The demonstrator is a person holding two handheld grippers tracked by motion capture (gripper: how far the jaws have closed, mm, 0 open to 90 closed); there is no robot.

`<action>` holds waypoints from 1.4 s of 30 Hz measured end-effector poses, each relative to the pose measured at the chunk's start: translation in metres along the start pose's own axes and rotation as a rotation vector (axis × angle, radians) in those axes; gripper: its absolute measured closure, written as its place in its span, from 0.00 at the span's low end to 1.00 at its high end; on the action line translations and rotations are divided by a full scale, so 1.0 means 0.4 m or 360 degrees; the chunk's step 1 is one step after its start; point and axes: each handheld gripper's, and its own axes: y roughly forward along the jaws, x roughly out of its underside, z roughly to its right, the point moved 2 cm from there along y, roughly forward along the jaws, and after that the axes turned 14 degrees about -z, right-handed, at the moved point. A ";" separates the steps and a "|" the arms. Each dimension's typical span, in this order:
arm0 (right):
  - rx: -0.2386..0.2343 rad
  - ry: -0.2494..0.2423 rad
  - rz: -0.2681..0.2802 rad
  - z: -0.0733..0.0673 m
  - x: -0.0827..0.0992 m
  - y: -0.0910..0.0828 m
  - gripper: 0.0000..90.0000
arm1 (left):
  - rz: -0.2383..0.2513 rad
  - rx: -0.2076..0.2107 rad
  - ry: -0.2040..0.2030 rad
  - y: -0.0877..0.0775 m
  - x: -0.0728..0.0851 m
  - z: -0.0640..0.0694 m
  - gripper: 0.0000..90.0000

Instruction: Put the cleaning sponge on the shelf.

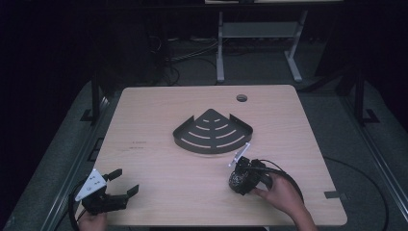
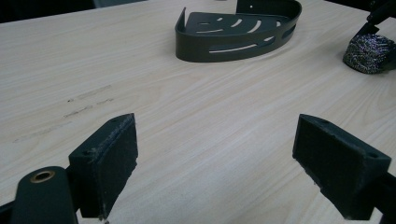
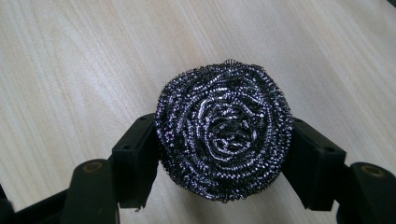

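Worktop (image 1: 159, 183): we see a pale wood-grain top with a round hole near its far edge, and faint dark marks on its left half.
Rack (image 1: 213, 131): we find a dark, fan-shaped corner rack with curved slots lying flat near the middle of the worktop; in the left gripper view it sits at the far side (image 2: 238, 29), its slotted wall facing us.
Right claw (image 1: 238, 179): we see it at the near right of the worktop, held in a hand (image 1: 281, 195), just in front of the rack and apart from it. Its two pads press on either side of the scourer, so it is closed on it (image 3: 224, 154).
Left claw (image 1: 122, 185): we see it at the near left corner, well apart from the rack, its jaws spread wide with nothing but bare worktop between them (image 2: 215, 163).
Scourer (image 3: 224, 147): we see a round ball of coiled steel wire, gripped between the right claw's pads just over the worktop, near the rack's curved front; in the left gripper view it shows far right (image 2: 369, 53).
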 end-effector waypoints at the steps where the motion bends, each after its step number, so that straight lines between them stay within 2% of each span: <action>1: 0.0000 -0.0003 0.0000 0.000 0.000 -0.001 0.37 | 0.0003 0.0001 0.0001 0.000 0.000 0.000 0.15; 12: 0.0007 -0.0022 0.0029 -0.002 -0.007 -0.021 0.37 | 0.0005 -0.0009 -0.0004 -0.002 -0.001 0.001 0.15; 18: 0.0014 -0.0034 0.0026 0.000 -0.011 -0.032 0.37 | -0.0007 -0.0022 0.0022 0.001 -0.003 0.004 0.15; 24: 0.0021 -0.0054 0.0018 0.005 -0.022 -0.044 0.37 | -0.0006 -0.0022 0.0017 0.002 -0.003 0.006 0.15; 42: -0.0011 -0.0068 0.0021 0.025 -0.047 -0.062 0.37 | -0.0006 -0.0015 0.0020 0.003 -0.004 0.007 0.15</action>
